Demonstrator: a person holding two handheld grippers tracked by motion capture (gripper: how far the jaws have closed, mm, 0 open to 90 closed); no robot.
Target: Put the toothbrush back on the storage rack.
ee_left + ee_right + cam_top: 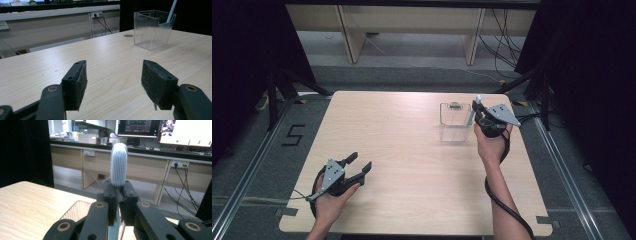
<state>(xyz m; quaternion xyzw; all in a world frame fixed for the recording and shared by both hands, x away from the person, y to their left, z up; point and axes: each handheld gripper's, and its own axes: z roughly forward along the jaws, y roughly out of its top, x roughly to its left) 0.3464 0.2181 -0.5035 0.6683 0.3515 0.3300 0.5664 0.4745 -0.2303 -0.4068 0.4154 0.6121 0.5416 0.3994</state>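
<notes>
Gripping a pale grey-blue brush with a rounded, finely bristled head [119,165], with the right gripper [119,192] clamped tight on the stem just below that head. Bristles up, at the centre of the right gripper view, above the closed jaws. In the high view, brush [478,100] and right gripper [476,109] at right of centre, just beside the right wall of the clear ribbed plastic box [453,134]. Hard to say whether the lower handle touches the box or hangs clear of it. In the left gripper view, a pale slanted stem [172,10] behind that box [151,32] at upper right.

Left gripper [359,162] at lower left of the high view, low over the pale wooden table [412,150], jaws wide apart with nothing between them [113,80].

Probably light and easy to lift: a slim stem, likely stiff plastic, with soft bristles that would bend instead of breaking. Smooth stem, so liable to swivel in a two-point pinch; best taken where it is now, on the neck below the head, never on the bristles. Box likely thin, light and easy to tip or slide at a nudge; worth steadying by a side wall with the free gripper.
</notes>
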